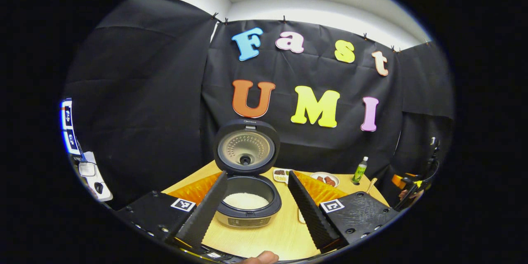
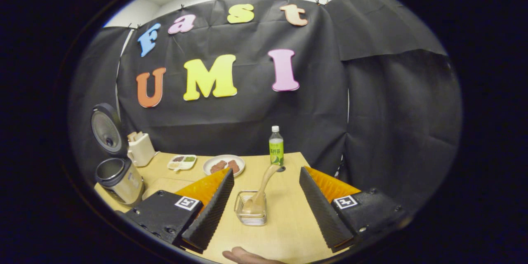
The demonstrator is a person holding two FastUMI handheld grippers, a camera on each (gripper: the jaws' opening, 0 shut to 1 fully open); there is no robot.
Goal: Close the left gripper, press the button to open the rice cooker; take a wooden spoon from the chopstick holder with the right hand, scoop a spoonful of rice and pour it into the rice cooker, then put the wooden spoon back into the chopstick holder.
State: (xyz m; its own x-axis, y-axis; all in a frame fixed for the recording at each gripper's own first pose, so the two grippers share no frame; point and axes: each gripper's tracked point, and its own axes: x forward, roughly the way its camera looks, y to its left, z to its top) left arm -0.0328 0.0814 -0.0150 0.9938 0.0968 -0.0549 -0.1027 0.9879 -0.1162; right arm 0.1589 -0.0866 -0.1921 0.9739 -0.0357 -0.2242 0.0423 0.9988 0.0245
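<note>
The rice cooker [image 1: 247,218] stands on the wooden table with its lid [image 1: 246,146] swung up, and white rice [image 1: 246,201] lies in the pot. My left gripper [image 1: 257,173] is open, its fingers on either side of the cooker and not touching it. In the right gripper view a wooden spoon [image 2: 264,185] leans bowl-down in a small wire holder [image 2: 251,210]. My right gripper [image 2: 267,170] is open, a finger on each side of the holder and apart from it. The open cooker [image 2: 119,179] sits at the far left there. The right gripper [image 1: 412,187] also shows at the table's right edge.
A green bottle [image 2: 276,147] stands behind the holder, at the table's far edge. A plate of food [image 2: 224,165] and a small divided dish [image 2: 182,162] lie mid-table. A cream container with a handle [image 2: 140,148] sits beside the cooker. A thumb [image 2: 243,255] shows at the bottom.
</note>
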